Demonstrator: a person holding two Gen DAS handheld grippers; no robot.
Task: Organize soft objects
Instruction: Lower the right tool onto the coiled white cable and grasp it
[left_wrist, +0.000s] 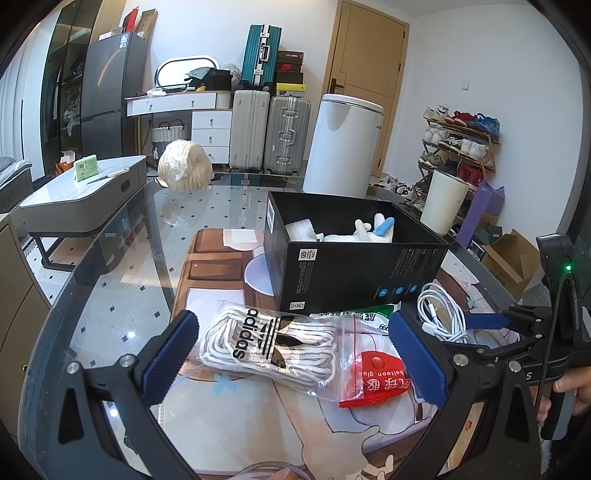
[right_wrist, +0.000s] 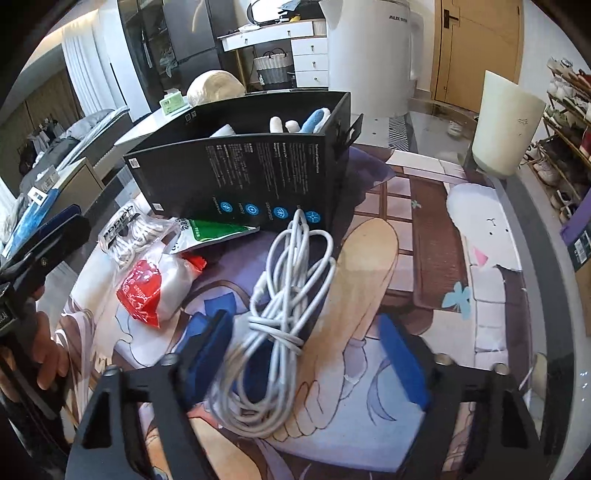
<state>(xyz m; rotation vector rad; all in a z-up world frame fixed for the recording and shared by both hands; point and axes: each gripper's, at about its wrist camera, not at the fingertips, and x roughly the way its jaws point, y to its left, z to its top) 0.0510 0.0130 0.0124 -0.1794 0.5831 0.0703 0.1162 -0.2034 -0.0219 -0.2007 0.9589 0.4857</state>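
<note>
A coiled white cable (right_wrist: 280, 325) is seen lying on the printed mat (right_wrist: 436, 236) between the fingers of the right tongs (right_wrist: 303, 365). The jaws are held partly open around it; the left pad (right_wrist: 203, 354) is just beside the coil, though contact cannot be told, and the right pad (right_wrist: 402, 362) stands clear of it. The far loops of the cable reach up against the front wall of the black box (right_wrist: 236, 173).

The left tongs (left_wrist: 291, 354) are held wide, nothing gripped. Between their fingers, on the mat, a bag of white laces (left_wrist: 266, 343) is seen, overlapped on its right by a clear zip bag with a red packet (left_wrist: 373, 373). A green-and-white packet (left_wrist: 373, 314) lies behind these, against the box.

The open box (left_wrist: 354, 269) stands mid-mat, white soft items and a blue piece (left_wrist: 384, 226) showing inside. A cream cup (right_wrist: 506, 125) stands near the table's far right edge, and a wrapped pale bundle (left_wrist: 184, 166) at its far left edge. To the right of the cable the mat lies bare up to the glass table's rim (right_wrist: 532, 236).
</note>
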